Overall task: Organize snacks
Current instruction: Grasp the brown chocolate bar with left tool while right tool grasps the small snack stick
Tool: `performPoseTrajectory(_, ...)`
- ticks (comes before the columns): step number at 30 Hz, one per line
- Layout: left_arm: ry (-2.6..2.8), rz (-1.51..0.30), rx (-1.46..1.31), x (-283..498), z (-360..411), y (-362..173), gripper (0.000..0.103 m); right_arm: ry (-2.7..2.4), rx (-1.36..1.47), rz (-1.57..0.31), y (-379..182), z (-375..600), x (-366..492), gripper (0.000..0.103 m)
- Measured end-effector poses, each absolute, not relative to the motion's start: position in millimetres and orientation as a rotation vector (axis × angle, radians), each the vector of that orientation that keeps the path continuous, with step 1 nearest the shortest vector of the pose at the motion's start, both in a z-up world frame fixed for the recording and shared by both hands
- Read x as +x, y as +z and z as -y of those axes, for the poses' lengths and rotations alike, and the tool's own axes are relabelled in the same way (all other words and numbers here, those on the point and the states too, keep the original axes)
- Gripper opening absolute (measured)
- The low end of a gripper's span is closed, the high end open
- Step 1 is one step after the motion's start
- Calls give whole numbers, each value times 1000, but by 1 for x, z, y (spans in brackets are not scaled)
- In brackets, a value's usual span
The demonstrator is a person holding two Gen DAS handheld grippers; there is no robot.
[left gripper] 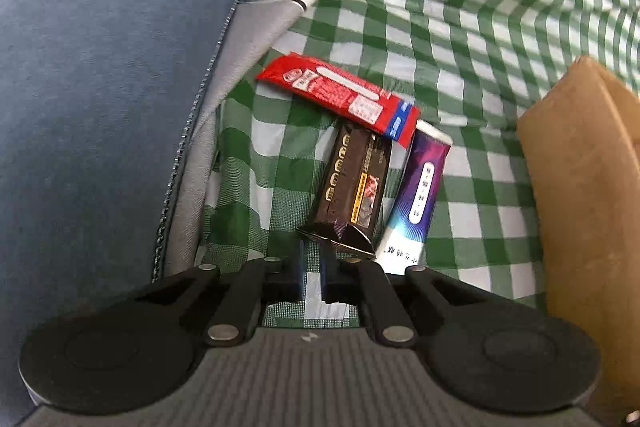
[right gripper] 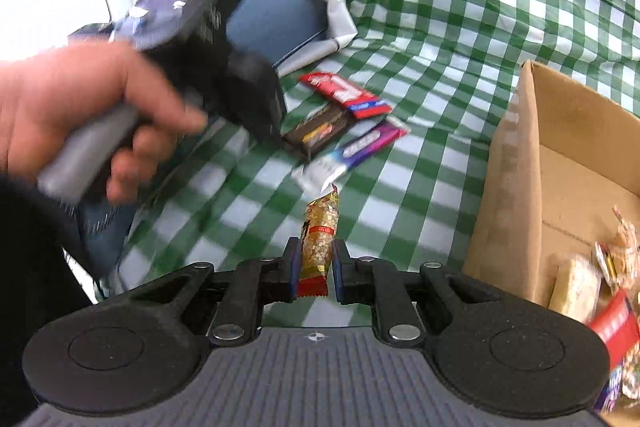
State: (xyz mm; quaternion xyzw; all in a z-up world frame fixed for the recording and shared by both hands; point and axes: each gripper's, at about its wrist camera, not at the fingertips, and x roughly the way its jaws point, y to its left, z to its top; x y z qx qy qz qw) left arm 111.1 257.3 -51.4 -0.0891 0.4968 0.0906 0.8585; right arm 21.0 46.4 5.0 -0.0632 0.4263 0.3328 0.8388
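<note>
Right gripper (right gripper: 316, 269) fingers pinching gold snack bar (right gripper: 319, 239); left gripper (left gripper: 313, 269) fingers nearly together, seemingly nipping brown bar (left gripper: 352, 183); labels unreadable.

Print on the snack wrappers (left gripper: 352, 183) is too small and blurred to read.

Your left wrist view looks steeply down, close over the green-checked cloth surface (left gripper: 460, 27); your right looks from farther back. Both share the red, dark brown and purple snack bars (left gripper: 352, 183) and the brown cardboard box (right gripper: 516, 163).
</note>
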Motion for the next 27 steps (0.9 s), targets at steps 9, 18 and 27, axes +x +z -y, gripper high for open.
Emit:
performPoseTrajectory(9,224,-965,-292,125,-269,-45,48,689,-121,-959,-27,-39,11,17)
performPoseTrajectory(18,231,-990,-225,160,-250,-60,72,684,-144,-998,-48,-48,15,17)
performPoseTrajectory(27,226,-1045,-117,174,-235,-77,71,666,-173,-1043,-62,-54,21,37)
